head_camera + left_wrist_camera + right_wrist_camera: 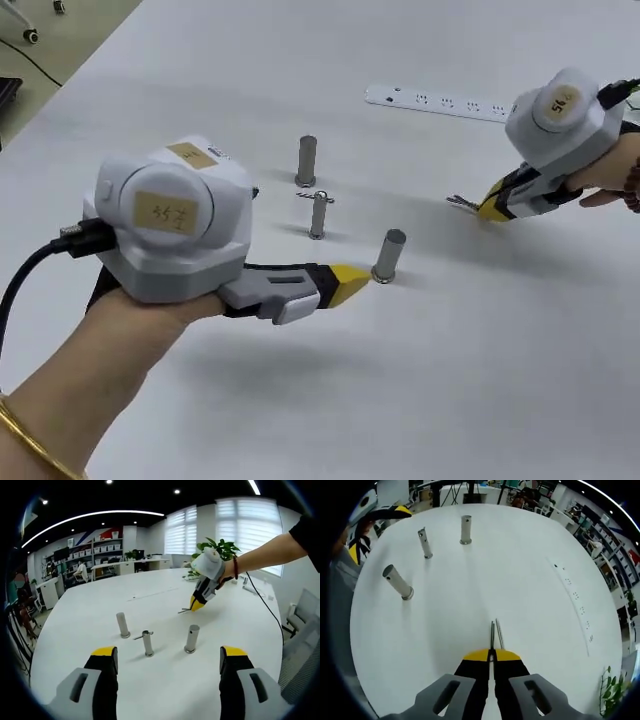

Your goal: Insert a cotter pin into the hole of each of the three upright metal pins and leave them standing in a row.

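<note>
Holds the left gripper [167, 656] spread wide at 8 o'clock of the nearest metal pin [388, 255], pinches a cotter pin [495, 632] in the right gripper [492, 655] at 3 o'clock of the row, with another cotter pin [316, 197] through the middle pin [318, 218].

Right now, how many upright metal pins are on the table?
3, in a row: far pin, middle pin with a cotter pin through it, near pin by the left gripper.
</note>
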The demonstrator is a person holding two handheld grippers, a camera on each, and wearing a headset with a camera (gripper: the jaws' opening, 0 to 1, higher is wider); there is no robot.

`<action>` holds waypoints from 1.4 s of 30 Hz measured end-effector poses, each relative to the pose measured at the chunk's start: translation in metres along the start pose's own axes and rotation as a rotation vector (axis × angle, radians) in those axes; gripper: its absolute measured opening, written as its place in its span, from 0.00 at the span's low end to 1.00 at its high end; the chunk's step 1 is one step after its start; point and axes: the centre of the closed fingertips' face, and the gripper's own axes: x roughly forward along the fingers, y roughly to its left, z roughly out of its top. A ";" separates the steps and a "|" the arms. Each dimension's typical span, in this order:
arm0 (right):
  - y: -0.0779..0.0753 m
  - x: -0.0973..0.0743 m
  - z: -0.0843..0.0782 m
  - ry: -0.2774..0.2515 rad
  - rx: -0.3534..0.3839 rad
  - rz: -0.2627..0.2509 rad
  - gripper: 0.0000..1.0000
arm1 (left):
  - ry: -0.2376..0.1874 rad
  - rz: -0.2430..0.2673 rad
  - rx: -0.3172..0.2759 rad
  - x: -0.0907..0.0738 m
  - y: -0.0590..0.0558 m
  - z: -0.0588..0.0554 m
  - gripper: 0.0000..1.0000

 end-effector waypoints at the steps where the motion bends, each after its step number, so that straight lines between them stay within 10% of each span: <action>1: -0.002 0.000 -0.001 -0.004 -0.002 -0.001 0.00 | 0.001 -0.002 0.000 0.000 0.000 0.000 0.82; 25: 0.051 -0.057 0.046 -0.198 -0.082 -0.031 0.00 | -0.034 -0.081 -0.019 0.005 -0.023 0.009 0.67; 42: 0.095 -0.086 0.085 -0.312 -0.184 -0.043 0.00 | -0.031 -0.165 -0.136 0.004 -0.042 0.025 0.46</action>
